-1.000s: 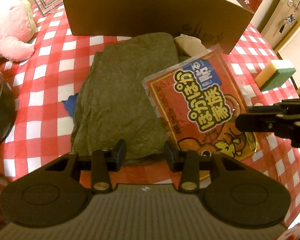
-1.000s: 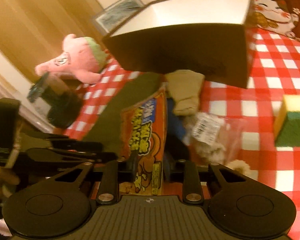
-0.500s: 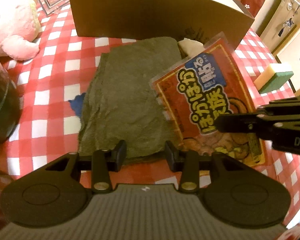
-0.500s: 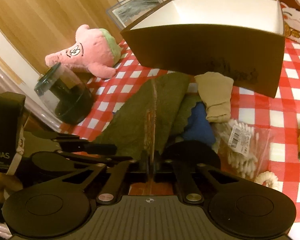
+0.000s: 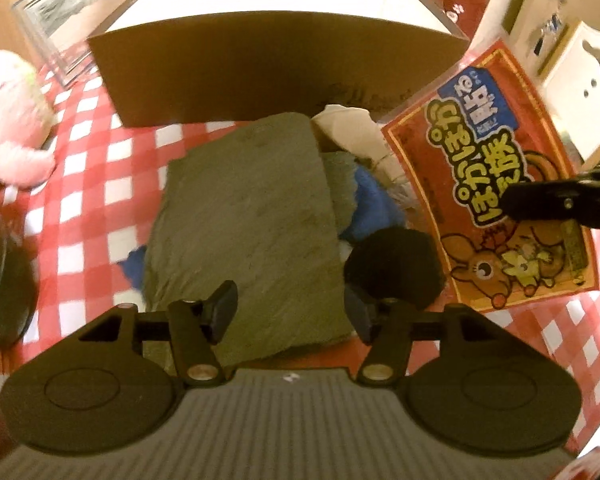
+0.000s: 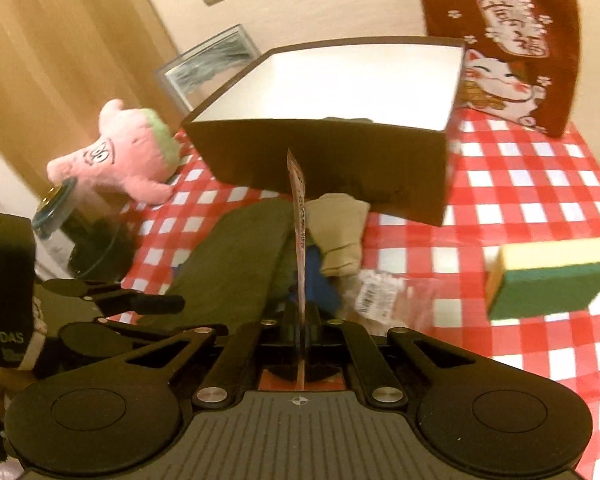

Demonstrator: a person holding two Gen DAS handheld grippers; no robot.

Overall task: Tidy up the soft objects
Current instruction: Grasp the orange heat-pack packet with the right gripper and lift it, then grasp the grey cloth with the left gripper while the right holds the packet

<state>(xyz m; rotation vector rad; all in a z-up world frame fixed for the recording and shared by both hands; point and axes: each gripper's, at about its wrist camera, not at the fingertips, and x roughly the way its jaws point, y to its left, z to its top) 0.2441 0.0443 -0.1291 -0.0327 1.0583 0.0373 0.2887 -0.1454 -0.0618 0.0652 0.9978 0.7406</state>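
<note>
Orange heat-pack packet (image 5: 496, 184) is off the table, pinched edge-on in the right gripper (image 6: 300, 330), just short of the cardboard box (image 6: 328, 128) front wall. Under it: olive cloth (image 5: 252, 216), beige sock (image 6: 340, 232), blue cloth (image 5: 370, 208), black pom (image 5: 396, 268). Left gripper (image 5: 290, 312) fingers spread, holding nothing, over the olive cloth. Sponge (image 6: 548, 276) to the right, pink plush (image 6: 128, 156) left.
</note>
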